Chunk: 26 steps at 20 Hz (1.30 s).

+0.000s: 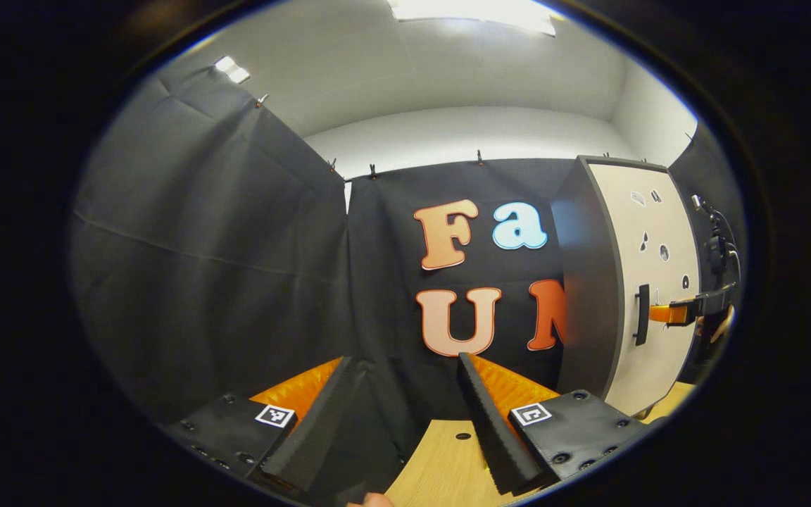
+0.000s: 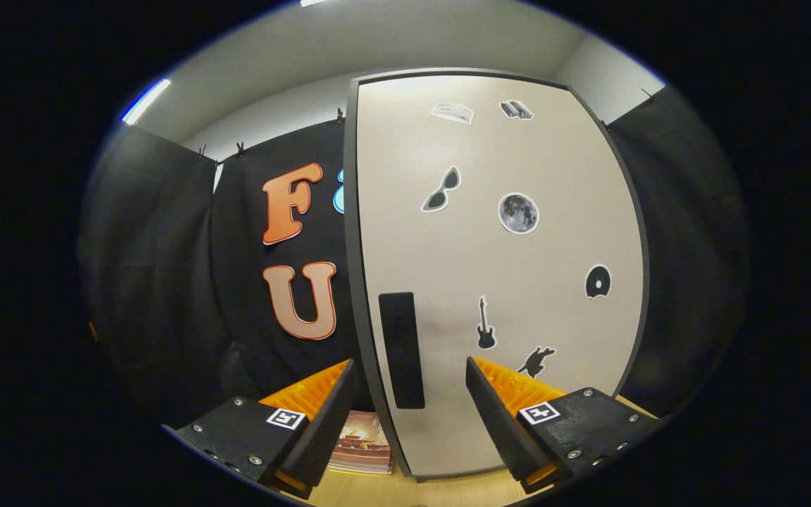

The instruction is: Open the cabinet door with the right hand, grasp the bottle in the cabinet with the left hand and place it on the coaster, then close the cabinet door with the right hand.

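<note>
While the tall pale cabinet door with dark edges and small black-and-white stickers (image 2: 497,282) stands closed, the right gripper (image 2: 409,405) faces it squarely, its jaws spread wide and holding nothing. The flat black upright bar handle (image 2: 401,350) lies straight ahead, between the two fingers and a little toward the left one, its long axis vertical, so the horizontal opening of the jaws crosses it at a right angle. Judging by how large the handle looms, the jaws are near it but not yet on it.

In the left gripper view the same cabinet (image 1: 648,282) stands near the right edge of the light wooden tabletop (image 1: 441,458), and the right gripper (image 1: 666,313) reaches in from the far side, its tip just beside the handle (image 1: 642,314); whether it touches is hard to tell at this size. The left gripper (image 1: 405,422) hangs well apart from the cabinet, jaws wide and empty, pointing at the booth wall.

The bottle is presumably behind the closed door. A flat brownish printed pad (image 2: 362,442) lies on the tabletop at the door's foot, possibly the coaster. The right hand is plainly the nearer one for the pull.
</note>
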Each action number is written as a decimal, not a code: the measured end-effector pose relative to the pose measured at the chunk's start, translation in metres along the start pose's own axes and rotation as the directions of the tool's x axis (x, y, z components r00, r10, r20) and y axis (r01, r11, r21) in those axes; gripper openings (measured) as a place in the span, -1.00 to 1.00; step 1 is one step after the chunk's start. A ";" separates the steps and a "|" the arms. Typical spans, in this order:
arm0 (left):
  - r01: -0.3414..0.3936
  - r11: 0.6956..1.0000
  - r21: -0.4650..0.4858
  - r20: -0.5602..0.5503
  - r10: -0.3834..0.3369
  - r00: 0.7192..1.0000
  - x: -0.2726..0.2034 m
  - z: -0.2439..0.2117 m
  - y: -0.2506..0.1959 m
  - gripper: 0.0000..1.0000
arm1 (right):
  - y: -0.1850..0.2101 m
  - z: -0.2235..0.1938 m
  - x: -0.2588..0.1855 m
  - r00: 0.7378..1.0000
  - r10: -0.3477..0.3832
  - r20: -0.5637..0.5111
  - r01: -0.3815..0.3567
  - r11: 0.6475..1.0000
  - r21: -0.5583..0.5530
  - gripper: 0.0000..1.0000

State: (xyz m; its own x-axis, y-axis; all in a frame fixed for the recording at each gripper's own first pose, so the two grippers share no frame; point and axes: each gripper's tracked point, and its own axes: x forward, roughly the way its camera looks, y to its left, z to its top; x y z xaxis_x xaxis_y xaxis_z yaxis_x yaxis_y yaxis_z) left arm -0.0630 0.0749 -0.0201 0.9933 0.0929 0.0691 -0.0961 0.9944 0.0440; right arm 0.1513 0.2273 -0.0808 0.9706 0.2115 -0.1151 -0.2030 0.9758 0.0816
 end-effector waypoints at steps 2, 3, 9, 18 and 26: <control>-0.005 1.000 0.002 -0.004 0.005 1.000 0.000 -0.005 0.005 0.92 | 0.000 -0.006 0.015 1.000 -0.011 -0.012 0.011 1.000 -0.005 0.89; -0.004 1.000 -0.002 -0.006 0.004 1.000 0.000 -0.008 0.006 0.92 | 0.001 -0.009 0.020 1.000 -0.012 -0.018 0.012 1.000 -0.003 0.84; -0.015 1.000 -0.011 -0.028 0.014 1.000 0.004 -0.022 0.017 0.92 | 0.005 -0.019 0.049 0.999 -0.006 -0.045 0.008 0.999 0.038 0.43; -0.046 0.999 -0.014 -0.052 0.045 0.998 0.006 -0.037 0.030 0.86 | 0.004 -0.024 0.050 0.998 0.015 -0.057 -0.016 1.000 -0.023 -0.41; -0.031 0.999 -0.017 -0.033 0.031 0.999 -0.005 -0.035 0.017 0.92 | 0.003 -0.023 0.007 0.990 0.127 -0.062 -0.132 0.988 -0.081 -0.46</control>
State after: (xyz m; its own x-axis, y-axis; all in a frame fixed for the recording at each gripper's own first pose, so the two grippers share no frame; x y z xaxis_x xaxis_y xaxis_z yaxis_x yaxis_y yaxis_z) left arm -0.0673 0.0928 -0.0545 0.9915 0.1249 0.0378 -0.1258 0.9917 0.0247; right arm 0.1549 0.2327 -0.1044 0.9268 0.3371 -0.1652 -0.3393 0.9405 0.0159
